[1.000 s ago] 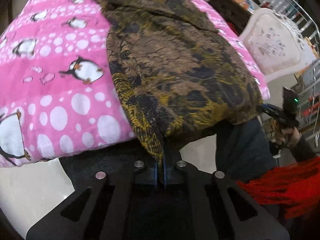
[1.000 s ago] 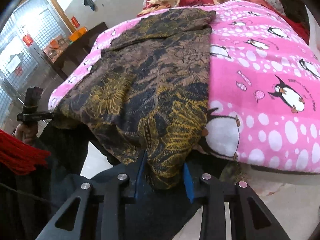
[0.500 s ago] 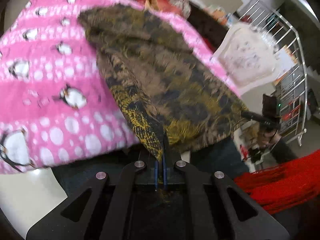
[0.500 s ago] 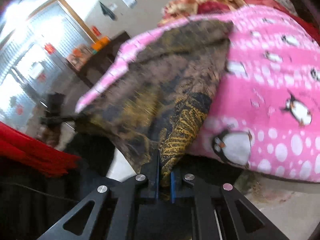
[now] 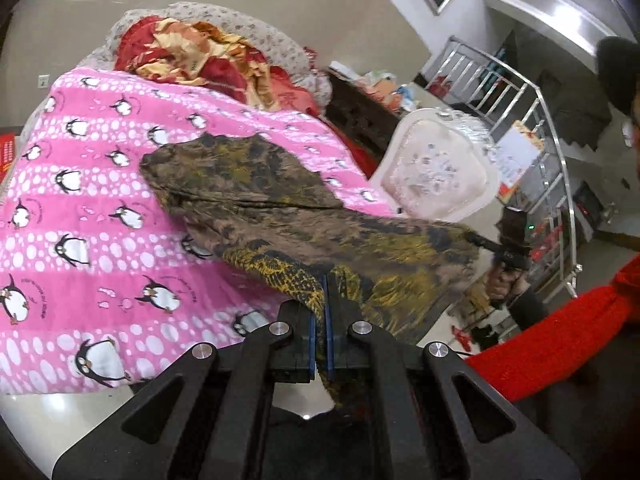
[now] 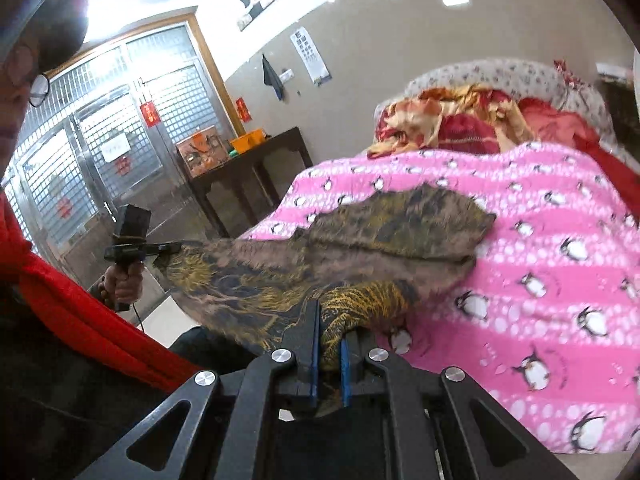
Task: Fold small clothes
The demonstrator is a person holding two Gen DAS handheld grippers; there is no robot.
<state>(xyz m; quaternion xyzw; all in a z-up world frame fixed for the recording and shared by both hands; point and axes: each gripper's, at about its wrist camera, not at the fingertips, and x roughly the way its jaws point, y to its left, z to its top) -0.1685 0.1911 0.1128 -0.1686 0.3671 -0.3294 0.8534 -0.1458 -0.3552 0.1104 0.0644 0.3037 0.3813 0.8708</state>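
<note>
A brown, black and gold patterned garment is held up by its near edge, with its far end resting on a pink penguin blanket. My left gripper is shut on one near corner of the garment. My right gripper is shut on the other near corner. The cloth stretches between them above the bed edge. The right gripper shows in the left wrist view, and the left gripper shows in the right wrist view.
A red and gold quilt lies at the bed's head. A white padded chair and a metal railing stand to the right. A dark wooden table and barred doors are at the left. The person wears red.
Both grippers have lifted and drawn back, raising the garment's near edge off the bed. The garment's far end now lies nearer on the blanket, and more of the room shows.
</note>
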